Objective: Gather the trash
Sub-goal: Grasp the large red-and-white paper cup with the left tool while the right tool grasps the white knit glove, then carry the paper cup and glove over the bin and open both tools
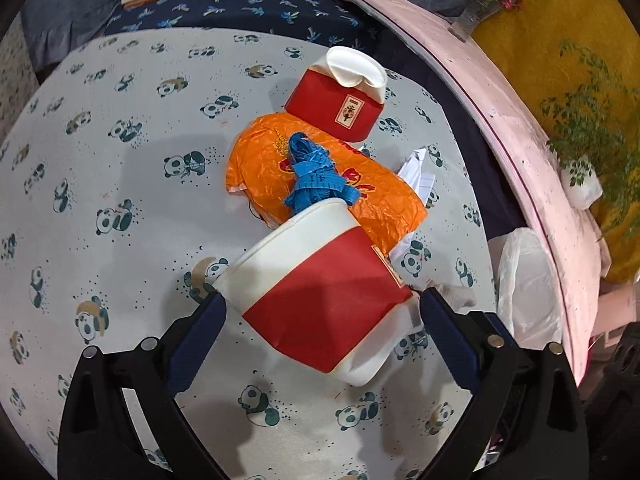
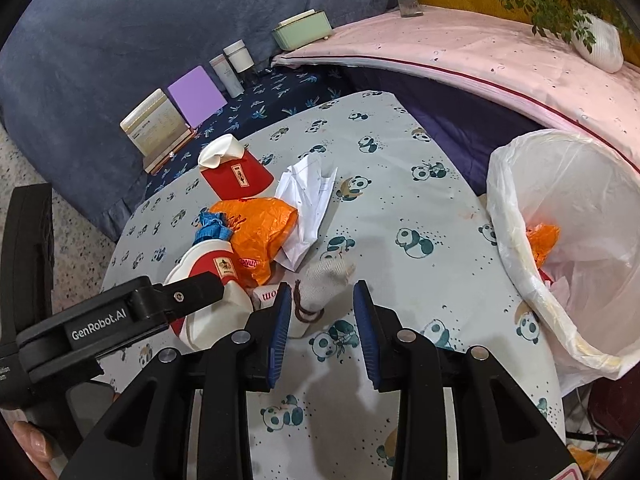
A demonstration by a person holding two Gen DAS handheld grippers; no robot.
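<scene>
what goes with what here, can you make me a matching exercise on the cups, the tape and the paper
Things:
1. near paper cup
2. far paper cup
3. blue measuring tape
4. crumpled white paper

Places:
a. on the orange plastic bag
b. between the left gripper fingers
c. right of the orange bag, right wrist view
d. behind the orange bag

Pairs: 1-b, 2-d, 3-a, 4-c

Open cloth (image 2: 400,200) between the trash pile and the bin (image 2: 516,240), wide enough to pass. Bare cloth too on the pile's far side in the left view. Blocked in the middle: cup (image 1: 320,300), orange bag (image 1: 320,184), blue tape (image 1: 312,176), second cup (image 1: 340,100), paper (image 2: 308,204). Sock (image 2: 324,280) just ahead of the right gripper (image 2: 322,312).
</scene>
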